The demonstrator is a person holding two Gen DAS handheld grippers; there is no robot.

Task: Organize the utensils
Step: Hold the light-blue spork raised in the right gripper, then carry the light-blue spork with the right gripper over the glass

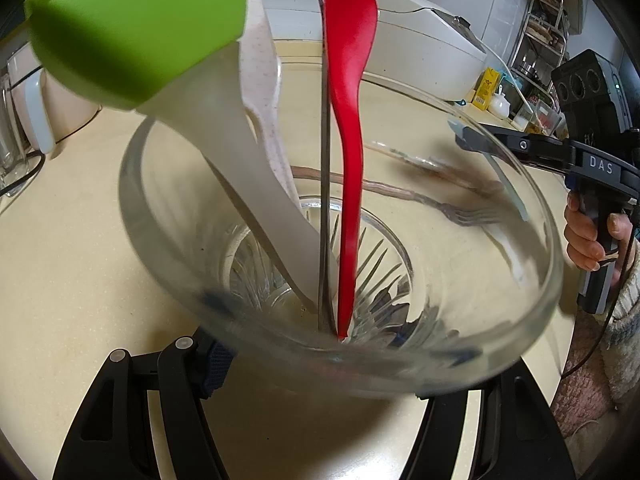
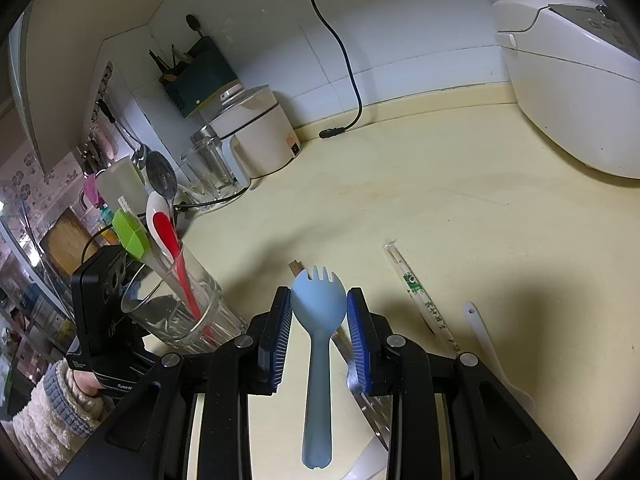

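My left gripper is shut on a clear glass tumbler, its fingers on either side of the wall. Standing in the glass are a red spoon, a green silicone brush, a white speckled spoon and a metal spoon handle. In the right wrist view the same glass stands at the left with the red spoon and green brush sticking up. My right gripper is shut on a pale blue spork, tines pointing away, to the right of the glass.
On the cream counter lie wrapped chopsticks, a white spoon and a metal utensil under my right finger. A white rice cooker stands far right, a kettle and a loose black cable at the back.
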